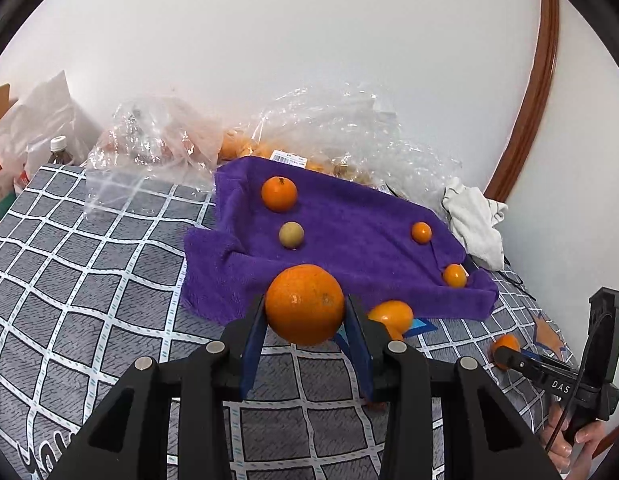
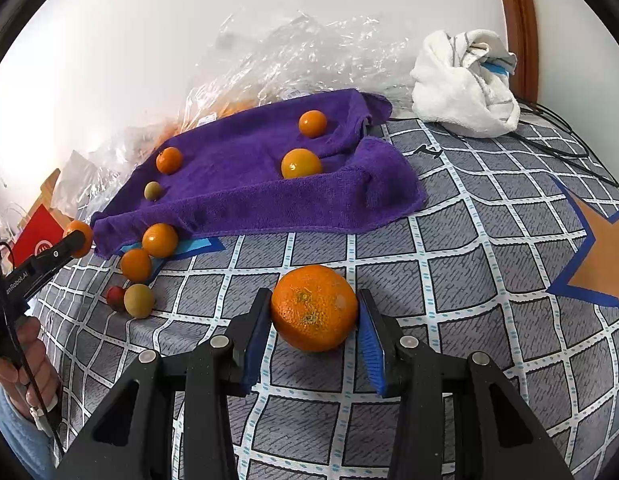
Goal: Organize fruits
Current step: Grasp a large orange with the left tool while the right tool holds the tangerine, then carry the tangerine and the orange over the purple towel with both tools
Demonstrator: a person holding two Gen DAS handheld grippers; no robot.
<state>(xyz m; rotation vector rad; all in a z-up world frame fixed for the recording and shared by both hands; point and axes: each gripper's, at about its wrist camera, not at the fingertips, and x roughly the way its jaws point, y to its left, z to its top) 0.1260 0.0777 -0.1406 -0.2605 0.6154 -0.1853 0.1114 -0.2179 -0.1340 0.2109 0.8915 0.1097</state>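
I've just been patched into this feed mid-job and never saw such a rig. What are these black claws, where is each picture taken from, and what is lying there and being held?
No robot here: a person carries a black two-finger gripper in each hand, each with a camera looking along its fingers.

In the left camera's picture, the left gripper clamps a round orange fruit between its blue pads. The right camera shows the right gripper closed on a bigger, rough-skinned orange.

Both look over a grey checked bedcover. On it lies a purple fleece towel with raised edges, holding four small round fruits, three orange and one greenish-tan. More small fruits lie loose beside the towel. Behind are crinkled clear plastic bags and a crumpled white cloth.
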